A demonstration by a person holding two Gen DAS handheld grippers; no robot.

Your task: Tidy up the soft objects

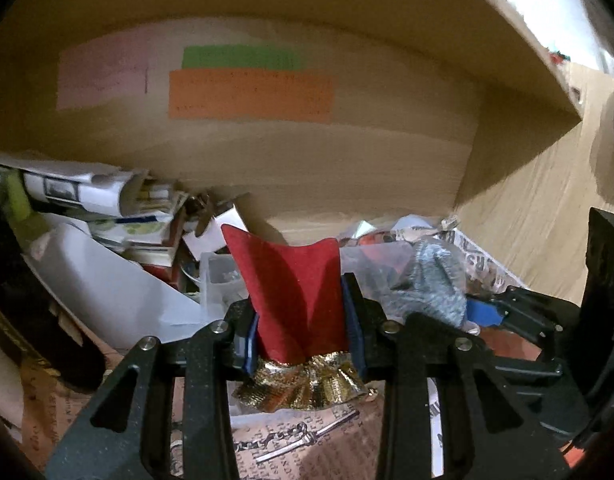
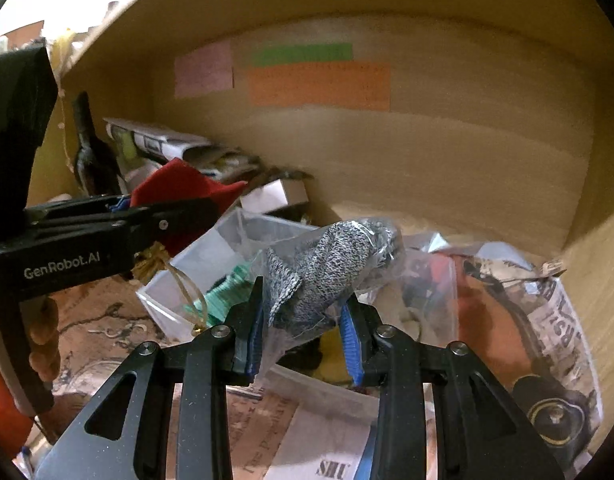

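Note:
My left gripper (image 1: 301, 328) is shut on a red velvet pouch (image 1: 297, 292) with a gold frilled mouth (image 1: 303, 384), held above the cluttered shelf floor. The pouch also shows in the right wrist view (image 2: 183, 188), with its gold drawstring (image 2: 183, 288) hanging down. My right gripper (image 2: 307, 332) is shut on a grey knitted item in a clear plastic bag (image 2: 327, 264), lifted off the clutter. It also shows at the right of the left wrist view (image 1: 431, 284), with the right gripper (image 1: 483, 314) beside it. The left gripper (image 2: 119, 206) reaches in from the left.
A wooden shelf back wall (image 1: 347, 160) carries pink, green and orange paper notes (image 1: 251, 94). Below lie a clear plastic box (image 2: 211, 264), rolled papers (image 1: 87, 192), a white sheet (image 1: 107, 280), more plastic bags (image 2: 435, 276) and newspaper lining (image 2: 559, 320). A shelf side wall (image 2: 595, 300) stands right.

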